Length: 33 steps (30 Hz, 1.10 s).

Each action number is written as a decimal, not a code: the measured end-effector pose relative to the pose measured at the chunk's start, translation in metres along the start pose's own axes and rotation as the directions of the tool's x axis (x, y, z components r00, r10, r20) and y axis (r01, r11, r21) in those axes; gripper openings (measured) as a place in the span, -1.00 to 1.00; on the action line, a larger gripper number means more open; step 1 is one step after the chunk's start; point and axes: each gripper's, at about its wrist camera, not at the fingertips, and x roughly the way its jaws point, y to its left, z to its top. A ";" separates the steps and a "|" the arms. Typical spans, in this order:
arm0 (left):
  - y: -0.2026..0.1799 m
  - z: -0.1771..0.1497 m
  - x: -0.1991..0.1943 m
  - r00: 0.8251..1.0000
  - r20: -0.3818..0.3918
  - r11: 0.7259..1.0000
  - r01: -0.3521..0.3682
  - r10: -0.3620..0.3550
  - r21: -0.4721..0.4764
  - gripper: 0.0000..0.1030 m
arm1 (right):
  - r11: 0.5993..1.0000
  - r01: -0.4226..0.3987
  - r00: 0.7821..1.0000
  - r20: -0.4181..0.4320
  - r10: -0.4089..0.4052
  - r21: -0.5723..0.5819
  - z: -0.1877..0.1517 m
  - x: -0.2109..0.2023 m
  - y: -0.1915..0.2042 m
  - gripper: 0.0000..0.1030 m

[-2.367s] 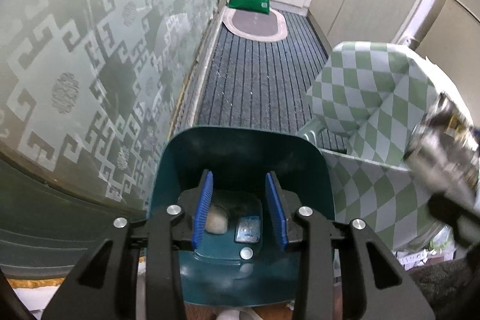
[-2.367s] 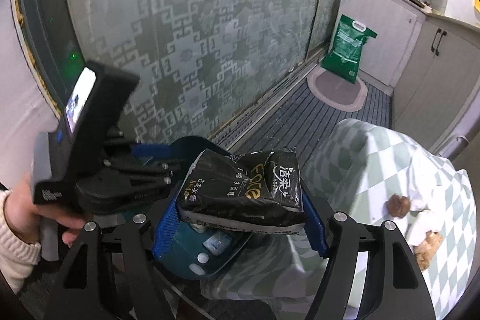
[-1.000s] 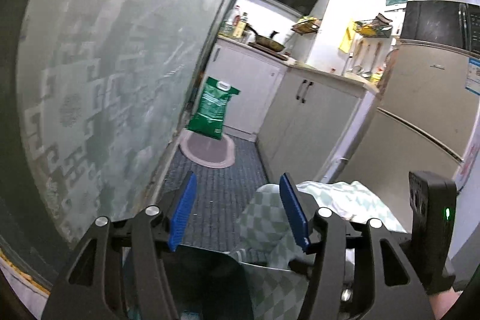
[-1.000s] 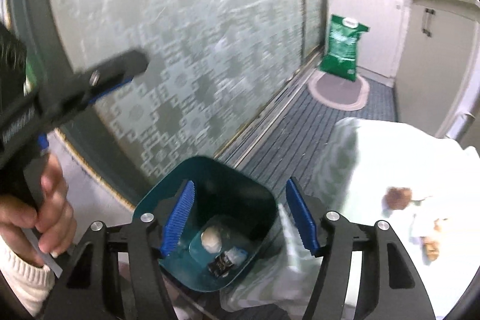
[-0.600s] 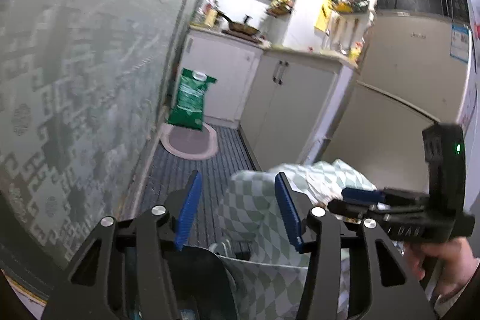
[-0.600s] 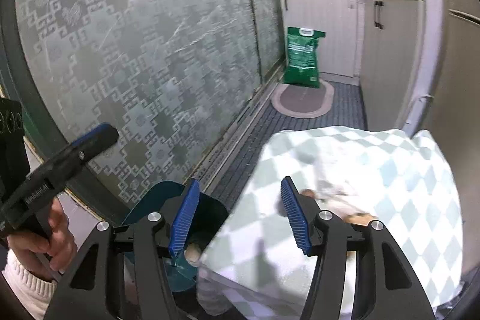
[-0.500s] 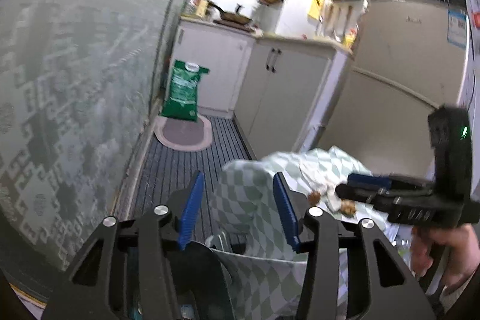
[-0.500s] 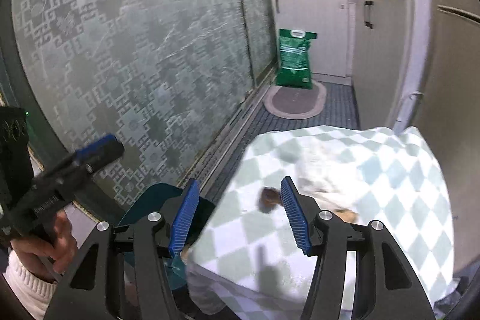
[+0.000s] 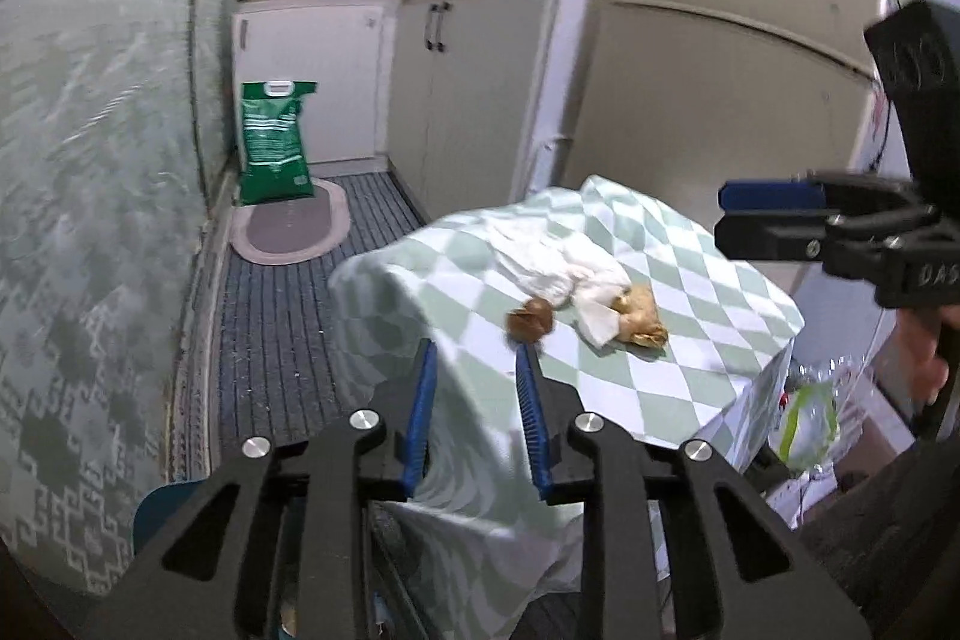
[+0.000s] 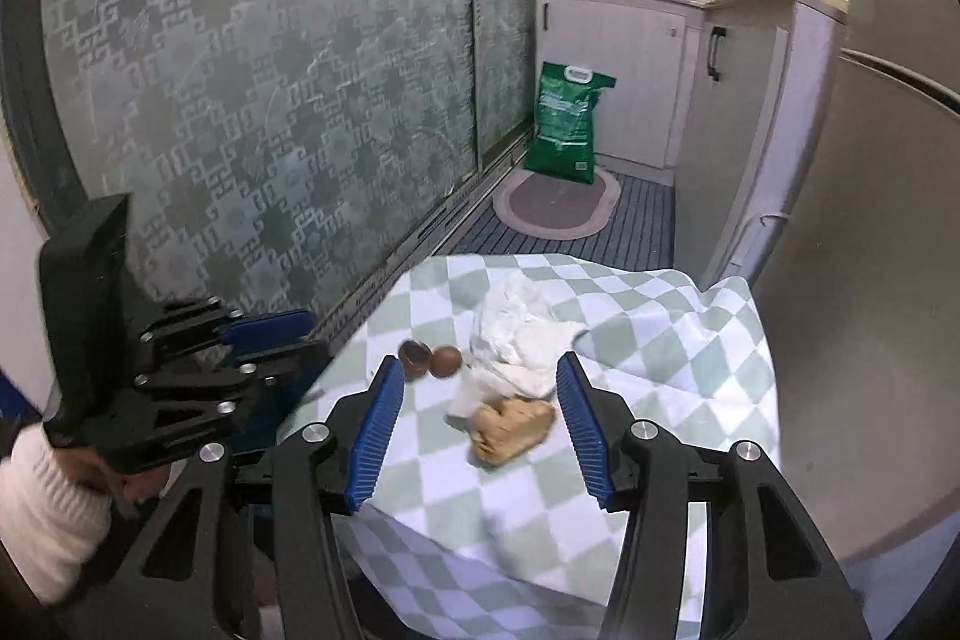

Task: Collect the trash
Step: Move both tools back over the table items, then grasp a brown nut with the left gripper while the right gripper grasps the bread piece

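Your right gripper [image 10: 477, 415] has its fingers spread wide and empty, and they frame the scraps you are after: the crumpled brown paper [image 10: 512, 429] sits between the blue pads, a little toward the 1 o'clock side, with the white tissue [image 10: 519, 340] touching it just beyond at 12 o'clock. The two brown shell halves [image 10: 431, 359] lie close to your left pad, at about 11 o'clock. That wide spread looks chosen to take the paper wad whole, so I judge the paper to be your next pick.

Your left gripper [image 9: 474, 388] is also empty, its fingers set at a middling gap, held low over the near corner of the bench. One brown shell [image 9: 531, 321] sits just past its right fingertip at 1 o'clock, with the tissue and paper farther off at 2 o'clock. It seems to be waiting near the bin [image 9: 157, 508], whose teal rim shows at 8 o'clock in the left view, so drops stay short.

All the scraps rest on the checked cloth [image 10: 654, 346] draping the bench. The cloth is loose and wrinkled; pinch too deep and you may lift it along with the paper.

Beyond, a green sack [image 10: 567, 124] leans against the white cupboards [image 10: 624, 82] at 12 o'clock, standing on an oval mat [image 10: 555, 208].
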 end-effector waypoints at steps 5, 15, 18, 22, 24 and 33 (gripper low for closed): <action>-0.018 0.004 0.022 0.999 -0.021 0.999 0.026 -0.025 0.043 -0.45 | 0.997 -0.012 0.999 -0.054 0.008 -0.073 -0.004 0.009 -0.013 -0.07; -0.023 0.014 0.052 0.999 -0.037 0.997 -0.011 0.014 0.075 -0.49 | 0.986 -0.102 0.989 -0.122 0.086 -0.129 -0.021 0.024 -0.030 -0.08; -0.021 0.014 0.058 0.998 -0.050 0.997 -0.021 0.025 0.069 -0.57 | 0.982 -0.129 0.983 -0.145 0.109 -0.140 -0.026 0.030 -0.028 -0.08; -0.021 0.015 0.058 0.998 -0.054 0.998 -0.026 0.029 0.065 -0.68 | 0.967 -0.177 0.975 -0.167 0.147 -0.181 -0.030 0.036 -0.019 -0.04; -0.022 0.014 0.058 0.998 -0.059 0.998 -0.024 0.028 0.064 -0.69 | 0.965 -0.184 0.973 -0.174 0.151 -0.187 -0.032 0.039 -0.016 0.15; -0.014 0.016 0.047 0.999 -0.031 0.999 0.029 -0.030 -0.019 -0.70 | 0.971 -0.151 0.976 -0.184 0.116 -0.187 -0.032 0.059 -0.017 0.26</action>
